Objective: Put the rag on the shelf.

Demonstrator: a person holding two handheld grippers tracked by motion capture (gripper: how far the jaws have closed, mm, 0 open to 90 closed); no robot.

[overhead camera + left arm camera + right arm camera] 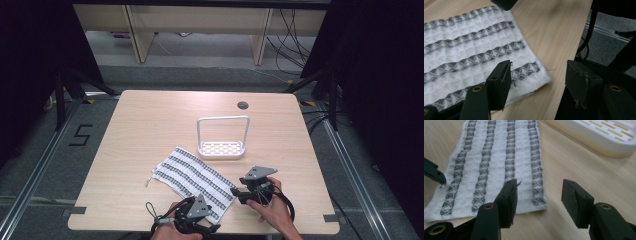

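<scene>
A white waffle cloth [192,177] with grey stripes lies flat near the table's front edge. In the left gripper view a near corner of the cloth [474,50] lies between the jaws of my left gripper [539,66], which is open. One jaw hangs over the cloth and the other by the table's edge. In the high view my left gripper [212,220] sits at the cloth's front corner. My right gripper [236,194] is at the cloth's right corner. It stands open [540,182], one jaw above the edge of the cloth [499,157] and the other above bare wood.
A white slotted rack [221,149] with a tall wire handle stands behind the cloth at mid table, and its base [599,135] is close ahead of the right gripper. A cable hole [243,105] sits at the back. The table's front edge [564,82] runs right beside the left gripper.
</scene>
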